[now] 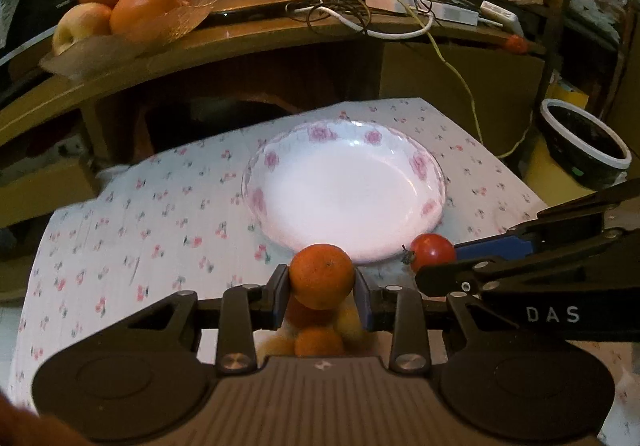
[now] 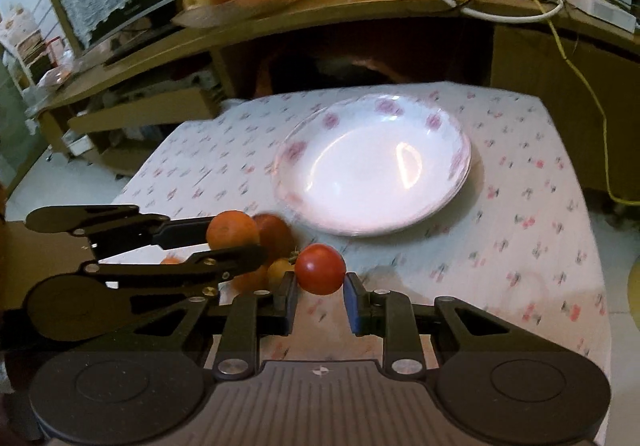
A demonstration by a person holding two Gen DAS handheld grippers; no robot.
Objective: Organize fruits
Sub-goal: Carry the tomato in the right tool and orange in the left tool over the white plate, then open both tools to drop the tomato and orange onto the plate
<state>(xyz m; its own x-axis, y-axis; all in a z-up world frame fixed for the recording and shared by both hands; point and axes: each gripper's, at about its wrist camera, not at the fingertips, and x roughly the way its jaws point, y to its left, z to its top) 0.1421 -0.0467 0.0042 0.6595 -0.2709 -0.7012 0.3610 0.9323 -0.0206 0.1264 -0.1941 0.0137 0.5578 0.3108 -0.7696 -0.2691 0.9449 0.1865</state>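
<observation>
My left gripper (image 1: 322,280) is shut on a small orange (image 1: 322,275) and holds it just before the near rim of a white plate with pink flowers (image 1: 344,189). My right gripper (image 2: 321,292) is shut on a red tomato (image 2: 320,268), lifted near the plate's front left rim (image 2: 372,165). In the left wrist view the right gripper (image 1: 436,266) enters from the right with the tomato (image 1: 433,252). In the right wrist view the left gripper (image 2: 234,240) holds the orange (image 2: 232,232). Several small fruits (image 2: 276,236) lie on the cloth below both grippers.
A floral tablecloth (image 1: 140,230) covers the table. A wooden shelf (image 1: 240,41) behind carries a dish of large oranges and apples (image 1: 116,9) and tangled cables (image 1: 360,5). A dark bowl with a white rim (image 1: 584,141) stands off the table's right.
</observation>
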